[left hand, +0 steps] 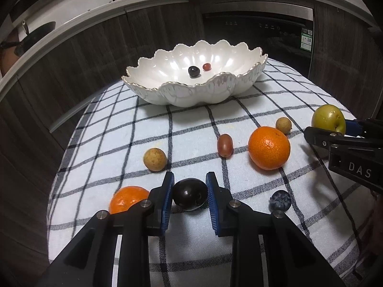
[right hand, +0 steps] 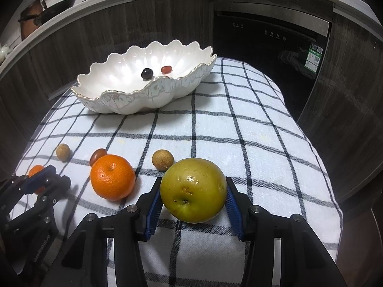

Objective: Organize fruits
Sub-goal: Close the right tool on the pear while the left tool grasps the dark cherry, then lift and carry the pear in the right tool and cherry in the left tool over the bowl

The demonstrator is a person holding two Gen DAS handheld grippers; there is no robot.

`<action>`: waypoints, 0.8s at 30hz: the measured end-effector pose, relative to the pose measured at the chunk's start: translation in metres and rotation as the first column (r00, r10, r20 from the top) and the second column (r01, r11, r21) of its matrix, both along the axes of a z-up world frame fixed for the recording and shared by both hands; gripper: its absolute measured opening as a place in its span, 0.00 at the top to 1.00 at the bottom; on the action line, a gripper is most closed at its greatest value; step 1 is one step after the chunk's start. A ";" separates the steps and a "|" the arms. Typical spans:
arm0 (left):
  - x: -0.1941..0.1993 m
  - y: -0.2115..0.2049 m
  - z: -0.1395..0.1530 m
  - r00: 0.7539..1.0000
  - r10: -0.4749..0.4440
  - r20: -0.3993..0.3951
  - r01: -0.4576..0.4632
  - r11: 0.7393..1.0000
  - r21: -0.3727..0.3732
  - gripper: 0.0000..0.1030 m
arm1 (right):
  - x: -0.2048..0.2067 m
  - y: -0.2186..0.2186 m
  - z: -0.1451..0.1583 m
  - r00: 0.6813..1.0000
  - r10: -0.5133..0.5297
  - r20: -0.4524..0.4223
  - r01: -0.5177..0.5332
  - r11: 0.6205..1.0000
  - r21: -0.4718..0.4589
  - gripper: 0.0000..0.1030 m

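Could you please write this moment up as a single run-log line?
left gripper: shut on dark plum | right gripper: shut on green apple | bowl: two small fruits inside | stage: both grasped, not lifted

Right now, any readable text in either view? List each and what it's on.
"DAS": white letters on the right gripper body, left wrist view.
Left gripper body: pale lettering, too blurred to read.
Green sticker on the dark appliance door: too small.
Appliance panel icons: unreadable.

Two oranges (left hand: 268, 147), two longans (left hand: 154, 159), three dark grapes (left hand: 190, 194), two red grapes (left hand: 225, 145), one blueberry (left hand: 280, 200), one apple (right hand: 193, 190), one bowl (left hand: 249, 76).
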State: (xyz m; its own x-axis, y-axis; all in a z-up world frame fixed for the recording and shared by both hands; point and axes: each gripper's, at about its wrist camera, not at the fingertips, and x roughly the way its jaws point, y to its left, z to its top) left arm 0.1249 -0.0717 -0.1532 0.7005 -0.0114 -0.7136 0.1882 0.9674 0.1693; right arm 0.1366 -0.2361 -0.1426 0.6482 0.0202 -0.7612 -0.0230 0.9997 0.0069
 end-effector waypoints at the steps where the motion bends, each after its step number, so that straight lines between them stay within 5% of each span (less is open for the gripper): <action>1: 0.000 0.000 0.001 1.000 0.003 0.004 -0.003 1.000 0.004 0.73 | -0.001 0.000 0.001 1.000 0.000 0.004 0.000 1.000 0.000 0.52; 24: 0.000 0.008 0.031 0.999 0.041 0.033 -0.040 0.999 -0.031 0.73 | -0.011 0.010 0.038 0.995 0.030 0.091 -0.029 1.000 -0.010 0.52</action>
